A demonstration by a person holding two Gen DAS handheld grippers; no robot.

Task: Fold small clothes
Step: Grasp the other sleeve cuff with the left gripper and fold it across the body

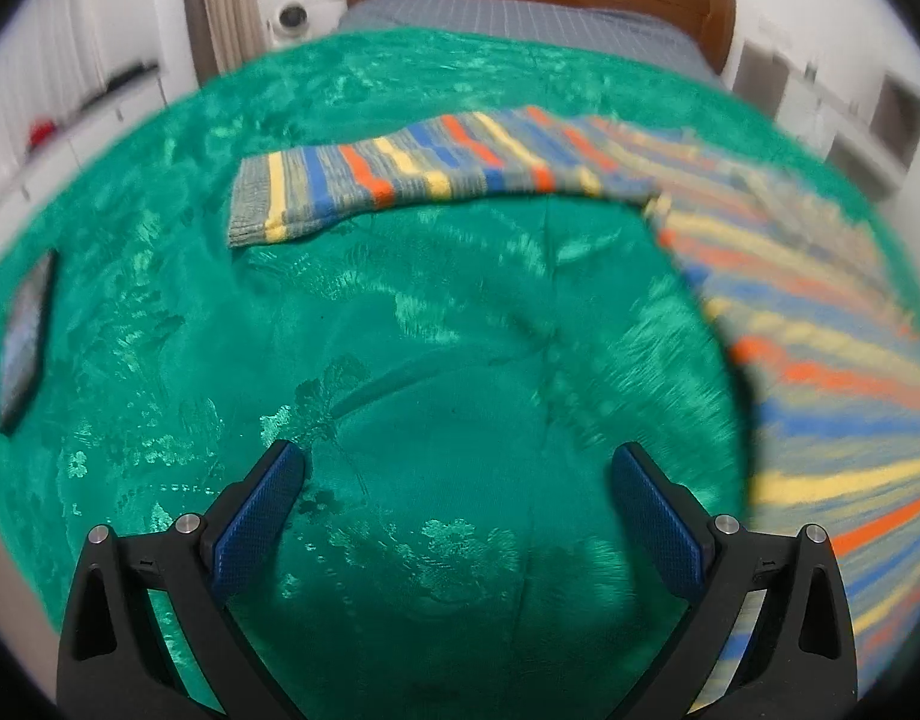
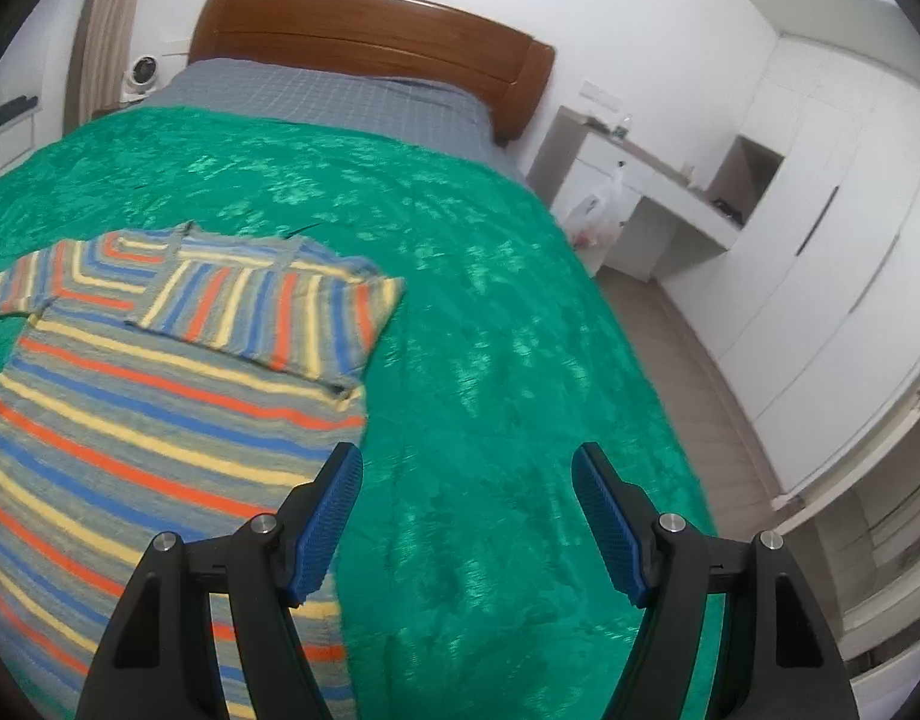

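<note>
A striped knit sweater [image 2: 147, 408] in grey, blue, orange and yellow lies flat on the green bedspread [image 2: 490, 312]. Its right sleeve [image 2: 273, 312] is folded in across the chest. In the left wrist view its left sleeve [image 1: 399, 174] stretches out to the left and the body [image 1: 820, 360] fills the right side. My left gripper [image 1: 456, 474] is open and empty over bare bedspread [image 1: 399, 360], left of the sweater's body. My right gripper [image 2: 467, 474] is open and empty at the sweater's right edge.
A dark phone or tablet [image 1: 24, 336] lies on the bedspread at the far left. The wooden headboard [image 2: 369, 30] and grey sheet [image 2: 339, 96] are at the far end. A white desk [image 2: 640, 192], wardrobe [image 2: 820, 210] and floor lie to the right of the bed.
</note>
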